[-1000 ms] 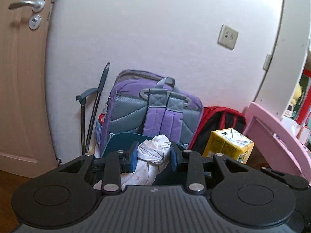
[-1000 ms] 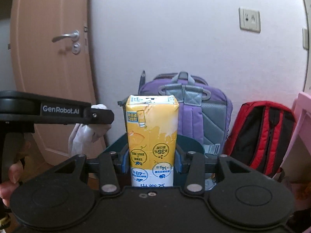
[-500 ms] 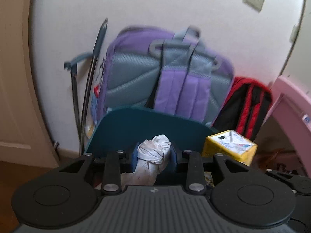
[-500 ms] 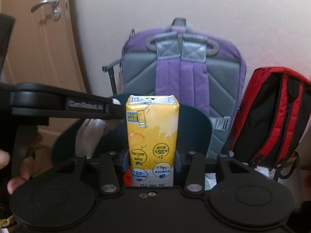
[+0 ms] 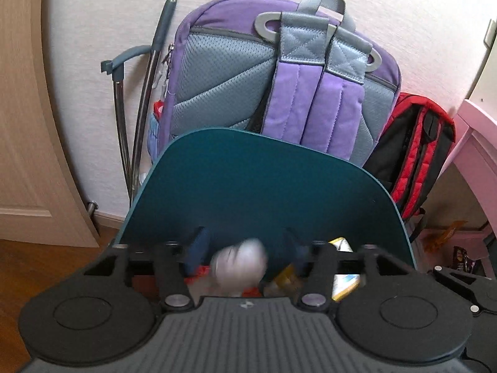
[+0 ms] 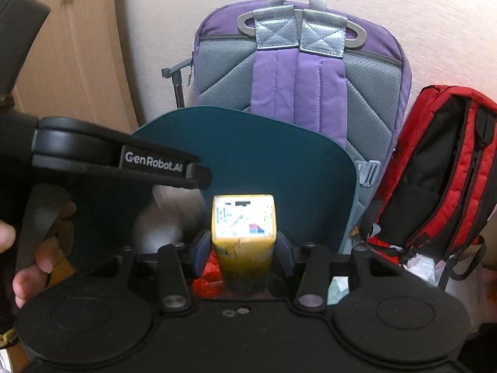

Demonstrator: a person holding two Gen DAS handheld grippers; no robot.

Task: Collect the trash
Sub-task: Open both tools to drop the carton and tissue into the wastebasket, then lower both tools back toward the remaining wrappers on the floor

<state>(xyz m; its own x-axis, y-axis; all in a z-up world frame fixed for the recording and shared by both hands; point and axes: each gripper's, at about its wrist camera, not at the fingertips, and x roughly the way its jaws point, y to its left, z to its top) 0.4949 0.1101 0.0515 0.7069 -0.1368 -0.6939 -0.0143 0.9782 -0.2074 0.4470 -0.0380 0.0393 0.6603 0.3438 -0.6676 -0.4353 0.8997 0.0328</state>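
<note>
Yellow drink carton sits between the right claw pads, long axis running along the fingers and tipping away, printed end face toward the teal bin lid. Jaws are opening; the pads look just off its sides, so no firm grip. Claw pitched down at the bin mouth, red wrapper visible below it.

Left claw also pitched down over the same bin, lid upright behind it. Its jaws are opening wide, and the white knotted wad is loose between them, blurred, touching neither pad; orientation unclear. Carton shows partly at the right, behind the left claw's right finger.

In the right wrist view the left claw's body crosses from the left, w/ the person's fingers wrapped on its handle. Purple backpack and red backpack lean on the wall behind.
</note>
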